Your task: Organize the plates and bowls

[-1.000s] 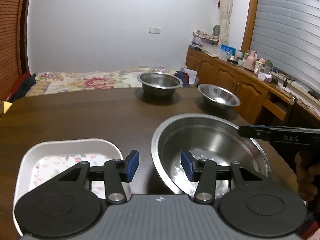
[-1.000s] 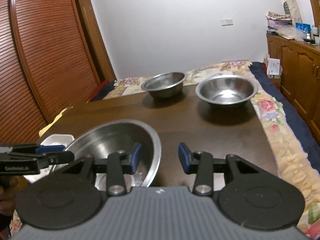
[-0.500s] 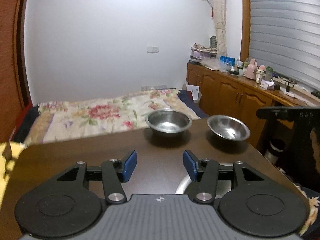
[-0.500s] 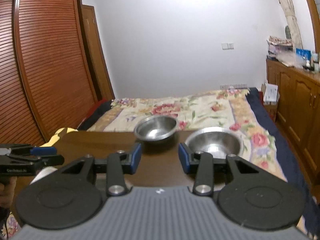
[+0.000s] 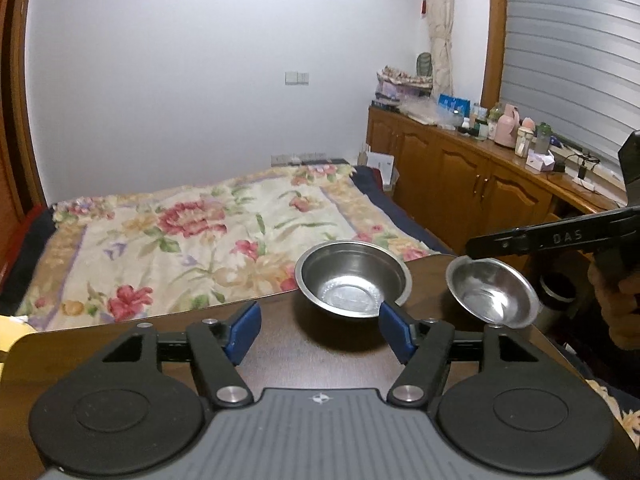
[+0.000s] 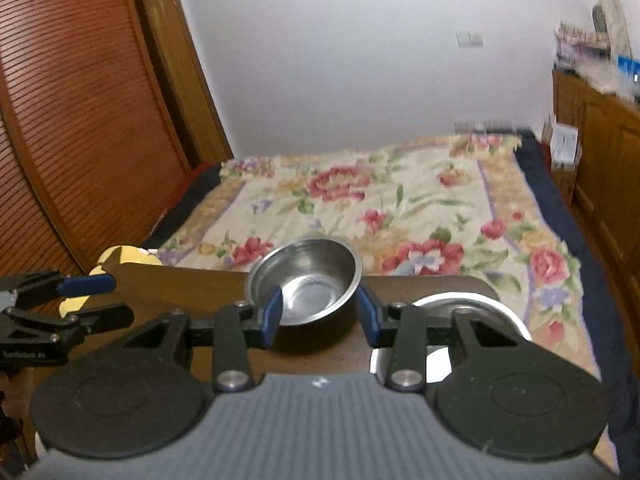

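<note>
Two steel bowls stand near the far edge of the dark wooden table [image 5: 328, 356]. The deeper bowl [image 5: 353, 283] is just beyond my open, empty left gripper [image 5: 320, 330], a little right of its centre line. The shallower bowl [image 5: 493, 293] is at the table's right corner. In the right wrist view the deeper bowl [image 6: 306, 280] lies between and beyond the fingertips of my open, empty right gripper [image 6: 318, 318], and the shallower bowl [image 6: 460, 304] is half hidden under its right finger. The large steel bowl and white plate are out of view.
A bed with a floral cover [image 5: 192, 240] lies right behind the table. Wooden cabinets [image 5: 460, 172] with clutter run along the right wall. A slatted wooden wardrobe [image 6: 80, 120] stands on the left. The other gripper shows at the right edge [image 5: 552, 236] and at the left edge [image 6: 52, 312].
Both grippers have moved forward over the table toward the two far bowls. The large bowl and the white plate have dropped out of view. Both grippers stay open.
</note>
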Demonstrator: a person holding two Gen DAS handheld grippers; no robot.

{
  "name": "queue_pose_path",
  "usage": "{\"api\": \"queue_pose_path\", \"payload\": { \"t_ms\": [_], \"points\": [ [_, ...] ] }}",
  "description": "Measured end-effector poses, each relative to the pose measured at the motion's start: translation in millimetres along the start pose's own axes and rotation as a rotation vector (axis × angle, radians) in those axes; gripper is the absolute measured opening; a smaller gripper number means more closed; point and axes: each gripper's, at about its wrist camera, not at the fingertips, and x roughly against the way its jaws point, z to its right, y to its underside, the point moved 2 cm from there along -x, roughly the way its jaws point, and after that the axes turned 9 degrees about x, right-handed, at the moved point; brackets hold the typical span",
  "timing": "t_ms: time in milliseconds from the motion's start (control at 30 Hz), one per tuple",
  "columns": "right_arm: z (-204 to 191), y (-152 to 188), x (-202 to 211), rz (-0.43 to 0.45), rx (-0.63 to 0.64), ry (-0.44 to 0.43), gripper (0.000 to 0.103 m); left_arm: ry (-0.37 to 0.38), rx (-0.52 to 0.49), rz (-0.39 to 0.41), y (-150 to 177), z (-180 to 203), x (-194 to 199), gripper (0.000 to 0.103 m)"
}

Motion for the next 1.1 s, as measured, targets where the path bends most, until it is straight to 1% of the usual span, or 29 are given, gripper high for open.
{"api": "queue_pose_path", "payload": {
  "t_ms": [133,367,667,867,1000,1100],
  "points": [
    [7,-7,-28,-0.055,-0.005,0.010,0.042,0.011,0.017,-0.032,-7,-8,-27,0.067],
    [16,-10,-61,-0.129,-0.033,-0.001,0.042,0.002,0.028,-0.085,-16,-18,-64,0.062],
    [13,-12,-84,-0.186,-0.032,-0.007,0.042,0.029,0.044,-0.119,-19,-17,-91,0.058],
    [9,-13,-93,-0.210,-0.015,-0.008,0.042,0.020,0.064,-0.161,-15,-20,-109,0.052],
    [6,-12,-99,-0.233,0.003,0.001,0.042,0.022,0.084,-0.178,-14,-25,-114,0.052],
    [5,-11,-100,-0.234,0.003,0.005,0.042,0.028,0.102,-0.186,-14,-26,-117,0.052]
  ]
}}
